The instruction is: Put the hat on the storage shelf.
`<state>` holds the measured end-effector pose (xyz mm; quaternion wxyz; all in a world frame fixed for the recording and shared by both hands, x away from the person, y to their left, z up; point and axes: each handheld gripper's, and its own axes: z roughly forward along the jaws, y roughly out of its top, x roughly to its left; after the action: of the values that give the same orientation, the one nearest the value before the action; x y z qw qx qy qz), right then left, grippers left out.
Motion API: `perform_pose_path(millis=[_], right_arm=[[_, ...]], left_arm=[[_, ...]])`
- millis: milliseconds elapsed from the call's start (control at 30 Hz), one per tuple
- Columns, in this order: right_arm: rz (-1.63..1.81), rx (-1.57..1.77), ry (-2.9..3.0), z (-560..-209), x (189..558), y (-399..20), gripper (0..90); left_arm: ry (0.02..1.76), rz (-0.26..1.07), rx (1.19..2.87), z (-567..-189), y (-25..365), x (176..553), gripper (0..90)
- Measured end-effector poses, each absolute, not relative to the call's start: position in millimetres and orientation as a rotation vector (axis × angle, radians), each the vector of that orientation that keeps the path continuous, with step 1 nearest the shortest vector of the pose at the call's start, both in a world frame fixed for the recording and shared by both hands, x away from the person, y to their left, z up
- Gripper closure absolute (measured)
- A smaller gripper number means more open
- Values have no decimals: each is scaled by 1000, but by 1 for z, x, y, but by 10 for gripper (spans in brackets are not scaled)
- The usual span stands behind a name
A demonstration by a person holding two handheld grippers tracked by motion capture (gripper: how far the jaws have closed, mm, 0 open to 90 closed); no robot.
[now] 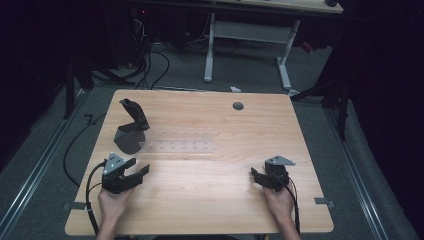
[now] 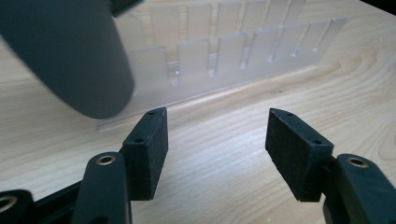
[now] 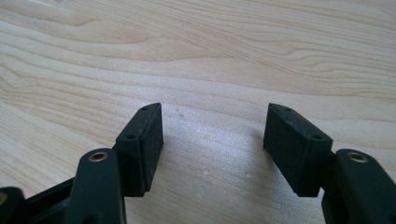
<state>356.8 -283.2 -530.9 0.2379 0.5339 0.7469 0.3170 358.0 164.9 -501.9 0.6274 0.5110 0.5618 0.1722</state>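
Observation:
A clear plastic rack (image 1: 182, 146) with rows of upright slots lies flat on the wooden table (image 1: 215, 200), left of centre. A dark grey object (image 1: 131, 131) with a rounded base and an angled arm stands at the rack's left end. My left gripper (image 1: 140, 167) rests just in front of them, held by a hand. In the left gripper view its jaws (image 2: 217, 140) stand open over bare wood, facing the rack (image 2: 243, 56) and the grey object (image 2: 70, 56). My right gripper (image 1: 260, 174) sits at the front right, open (image 3: 215, 140) over bare wood.
A round cable hole (image 1: 238, 106) is near the table's far edge. Behind the table stands another desk's white frame (image 1: 247, 35), with cables (image 1: 150, 65) on the grey floor. Metal rails run along both sides of the table.

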Motion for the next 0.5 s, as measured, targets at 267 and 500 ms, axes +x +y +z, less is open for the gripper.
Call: perform_pose_path(millis=[267,500], right_arm=[[869,1463,2046,-531,357,-283,381],[868,1463,2046,-531,357,-283,381]], left_arm=[[1268,351,1231,-510,146,356,398],[1269,329,1269,-520,131,358,398]])
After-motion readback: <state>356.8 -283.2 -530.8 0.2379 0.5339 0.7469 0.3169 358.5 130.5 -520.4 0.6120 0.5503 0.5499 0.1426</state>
